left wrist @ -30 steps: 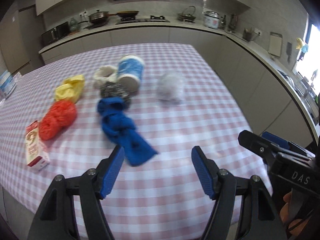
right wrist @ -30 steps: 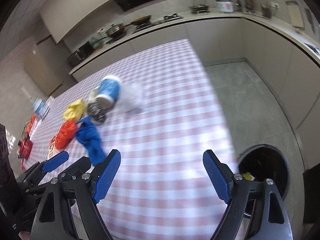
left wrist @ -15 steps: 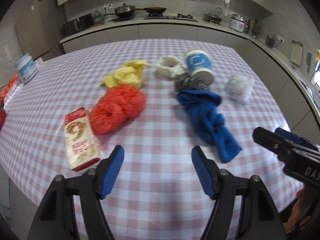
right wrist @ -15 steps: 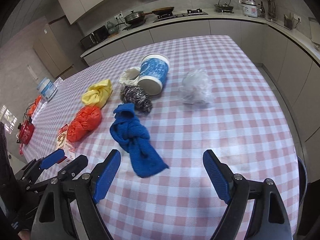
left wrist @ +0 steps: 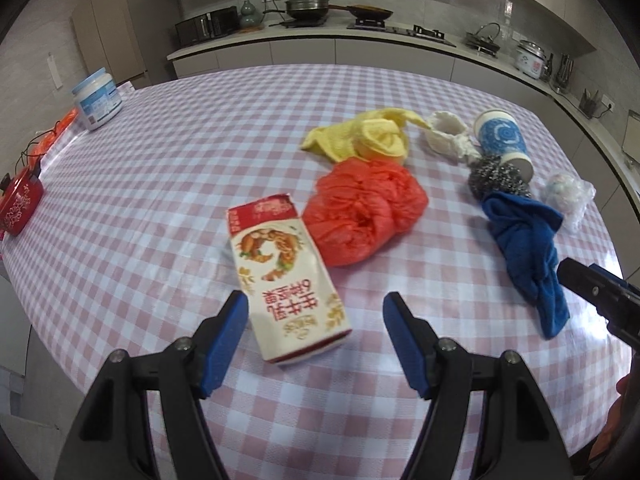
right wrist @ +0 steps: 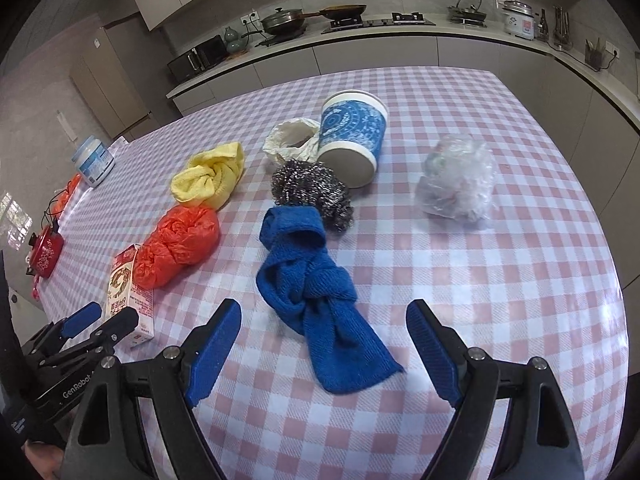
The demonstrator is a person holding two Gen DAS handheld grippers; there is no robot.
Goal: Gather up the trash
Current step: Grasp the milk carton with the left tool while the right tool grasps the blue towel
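Trash lies on a pink checked table. A red and white milk carton lies flat, its near end between the open jaws of my left gripper. Behind it are a red plastic bag, a yellow cloth, a white wad, a blue paper cup on its side, a steel scourer, a clear plastic bag and a knotted blue cloth. My right gripper is open, just short of the blue cloth's near end.
A white tub and a small red pot stand at the table's far left. A kitchen counter with pans and a cooker runs behind. The table edge drops off to the right.
Both grippers have swung left and come closer to the table. The carton has come between the left jaws, and the blue cloth lies just ahead of the right jaws. The floor bin has left view.
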